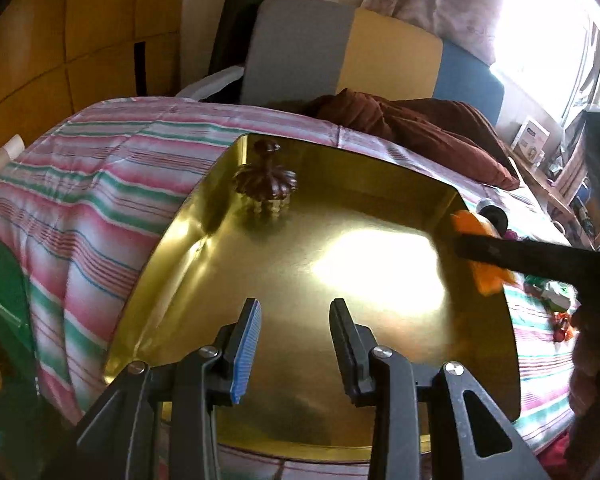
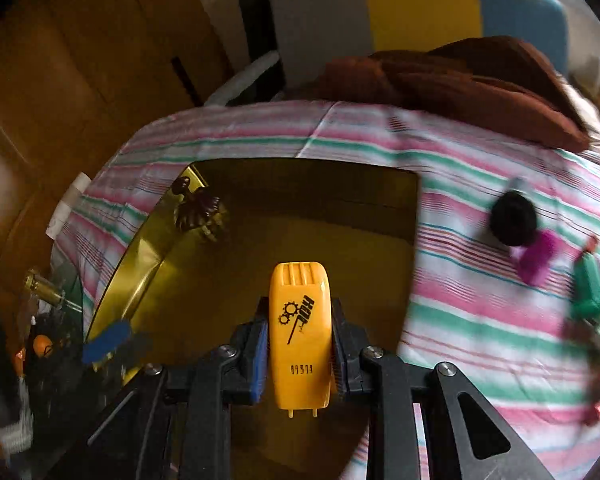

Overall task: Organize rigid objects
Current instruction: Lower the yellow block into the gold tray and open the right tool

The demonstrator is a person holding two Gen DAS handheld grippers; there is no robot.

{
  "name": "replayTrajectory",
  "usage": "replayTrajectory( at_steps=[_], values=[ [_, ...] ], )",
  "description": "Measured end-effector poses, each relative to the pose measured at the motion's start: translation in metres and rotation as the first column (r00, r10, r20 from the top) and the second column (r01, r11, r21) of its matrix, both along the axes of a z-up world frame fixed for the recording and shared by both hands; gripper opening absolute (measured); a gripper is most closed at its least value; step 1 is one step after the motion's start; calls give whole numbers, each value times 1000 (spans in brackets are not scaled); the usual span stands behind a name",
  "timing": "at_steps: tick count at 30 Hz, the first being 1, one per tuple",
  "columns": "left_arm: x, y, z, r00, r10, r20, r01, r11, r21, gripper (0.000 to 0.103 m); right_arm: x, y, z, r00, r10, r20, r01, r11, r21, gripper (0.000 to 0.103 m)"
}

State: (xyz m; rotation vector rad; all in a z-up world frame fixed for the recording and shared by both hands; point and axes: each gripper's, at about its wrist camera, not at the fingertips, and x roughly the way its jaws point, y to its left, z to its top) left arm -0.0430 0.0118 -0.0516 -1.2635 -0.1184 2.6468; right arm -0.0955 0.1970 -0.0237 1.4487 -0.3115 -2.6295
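Yellow toy car (image 2: 300, 332) in closed right claw (image 2: 299, 344)

The gold tray's (image 1: 188, 248) floor lies mostly open; only a dark carved ornament (image 1: 266, 184) occupies its far-left corner.

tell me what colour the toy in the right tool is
Yellow toy with black gear print, clearest in the right wrist view.

Strong daylight from window (image 1: 540, 20), blown out white. Hard glare patch on gold tray (image 1: 372, 256). Right wrist view dimmer, motion-blurred at right side. Fisheye bending, dark corners.
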Motion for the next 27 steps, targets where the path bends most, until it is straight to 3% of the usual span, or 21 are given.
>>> replayTrajectory(
  at_steps=[14, 22, 27],
  values=[
    [0, -22, -3, 999, 50, 22, -50, 999, 14, 35, -94, -45, -47, 991, -57, 122, 57, 998, 4, 27],
    [0, -20, -5, 999, 45, 27, -46, 999, 16, 36, -119, -56, -52, 992, -70, 104, 72, 997, -11, 27],
    [0, -20, -4, 999, 48, 25, -49, 999, 12, 36, -119, -56, -42, 995, -72, 67, 73, 997, -8, 34]
  ],
)
